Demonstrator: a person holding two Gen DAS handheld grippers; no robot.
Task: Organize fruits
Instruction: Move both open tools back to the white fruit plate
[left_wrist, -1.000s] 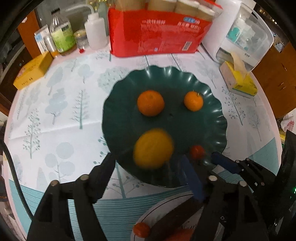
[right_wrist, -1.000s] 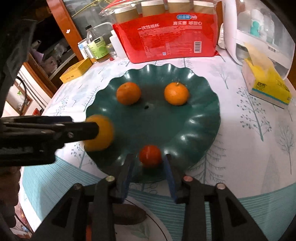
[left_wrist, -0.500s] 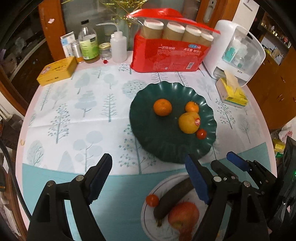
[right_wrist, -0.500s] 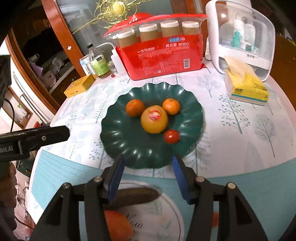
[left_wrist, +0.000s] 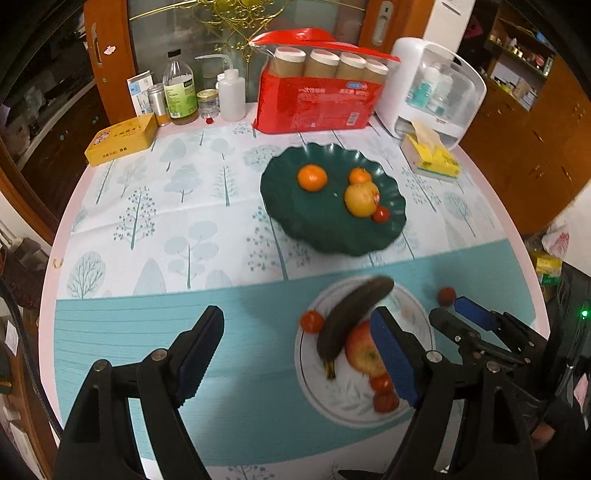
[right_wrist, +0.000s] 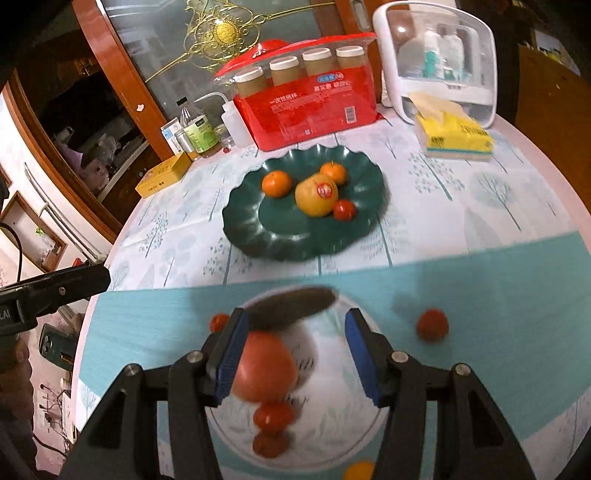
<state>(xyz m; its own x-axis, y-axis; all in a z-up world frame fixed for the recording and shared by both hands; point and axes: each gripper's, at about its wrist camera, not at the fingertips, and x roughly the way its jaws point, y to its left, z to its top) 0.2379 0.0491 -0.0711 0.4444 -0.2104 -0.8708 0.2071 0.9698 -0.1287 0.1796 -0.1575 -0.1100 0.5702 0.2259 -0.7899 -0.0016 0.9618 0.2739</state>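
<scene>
Both grippers, left (left_wrist: 299, 354) and right (right_wrist: 293, 354), gape empty; motion blurs the white plate's (right_wrist: 332, 435) fruit.

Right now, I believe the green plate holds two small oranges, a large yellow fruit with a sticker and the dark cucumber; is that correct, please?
Not quite. The green plate holds the two small oranges, the large yellow fruit and a small red tomato, as the right wrist view shows. The dark cucumber lies on the white plate.

Two plates (left_wrist: 291, 206) (left_wrist: 417, 314), two mandarins (left_wrist: 312, 177) (left_wrist: 360, 176).
</scene>
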